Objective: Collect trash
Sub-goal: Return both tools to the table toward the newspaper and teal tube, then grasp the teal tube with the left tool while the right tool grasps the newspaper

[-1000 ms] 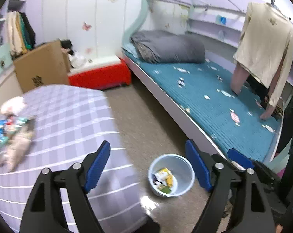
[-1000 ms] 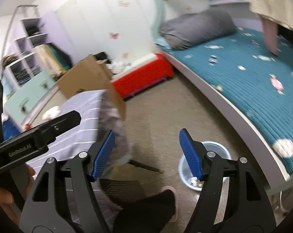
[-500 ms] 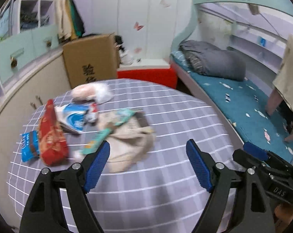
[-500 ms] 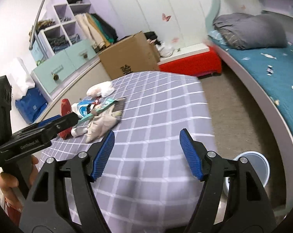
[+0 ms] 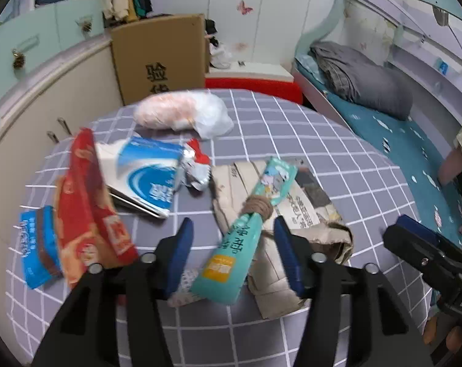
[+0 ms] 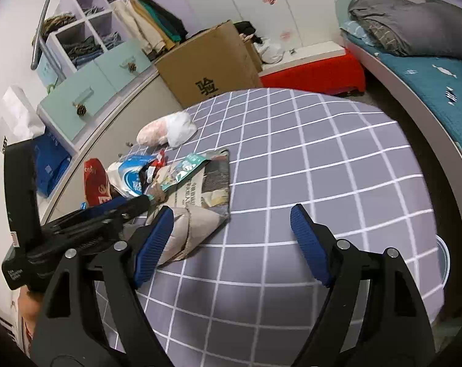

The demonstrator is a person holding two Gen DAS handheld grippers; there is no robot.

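Observation:
Trash lies on the grey checked table (image 5: 338,140): a teal wrapper (image 5: 246,235) on crumpled brown paper (image 5: 295,214), a blue-white carton (image 5: 145,177), a red bag (image 5: 87,202), a small blue packet (image 5: 36,244) and a pink-white plastic bag (image 5: 182,113). My left gripper (image 5: 234,244) is open, its jaws either side of the teal wrapper's lower half, just above it. My right gripper (image 6: 231,238) is open and empty over bare tablecloth, its left pad beside the brown paper (image 6: 194,214). The light blue bin (image 6: 442,263) shows past the table's right edge.
A cardboard box (image 5: 160,58) and a red bench (image 5: 252,84) stand behind the table. Cabinets with drawers (image 6: 87,91) run along the left. A bed with a teal cover (image 5: 414,140) lies on the right.
Both grippers swung from the floor bin to the table. My left gripper moved forward and down over the trash pile, around the teal wrapper. My right gripper came closer to the tabletop.

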